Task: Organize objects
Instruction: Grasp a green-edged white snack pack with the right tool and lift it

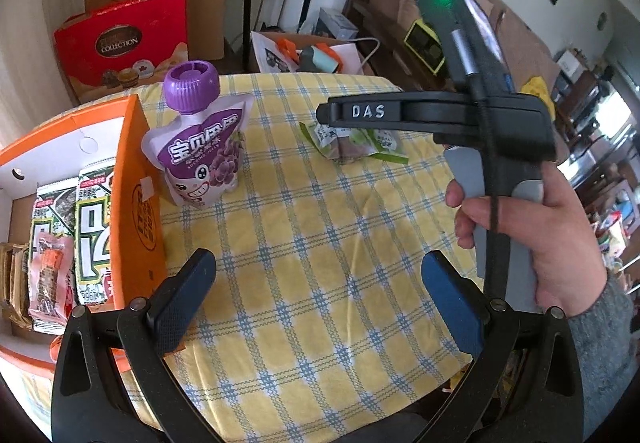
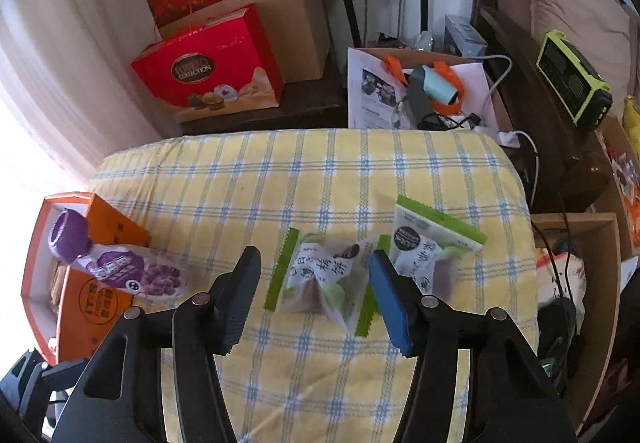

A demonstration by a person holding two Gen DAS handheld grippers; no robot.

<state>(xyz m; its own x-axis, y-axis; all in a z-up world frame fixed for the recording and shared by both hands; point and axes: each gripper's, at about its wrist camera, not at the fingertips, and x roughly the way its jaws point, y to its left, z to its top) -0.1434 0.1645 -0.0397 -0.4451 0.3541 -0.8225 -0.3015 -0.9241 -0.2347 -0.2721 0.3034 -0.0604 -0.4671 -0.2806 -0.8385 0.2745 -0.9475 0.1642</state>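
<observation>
A table under a yellow cloth [image 2: 304, 171] with blue checks carries everything. At its left edge stands an orange box [image 1: 136, 203], open at the top. A purple pouch [image 1: 204, 159] with a purple cap stands upright on the cloth, just beside the box's wall. Toward the right lie two green-edged snack packets, one [image 2: 320, 279] nearer the middle and the other [image 2: 428, 251] just beside it, their edges overlapping

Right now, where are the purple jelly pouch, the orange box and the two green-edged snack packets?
purple jelly pouch [image 1: 202, 163]: left wrist view, printed front.
orange box [image 1: 136, 211]: left wrist view, outer side wall.
near snack packet [image 2: 320, 279]: right wrist view, white middle.
far snack packet [image 2: 424, 247]: right wrist view, printed front.
</observation>
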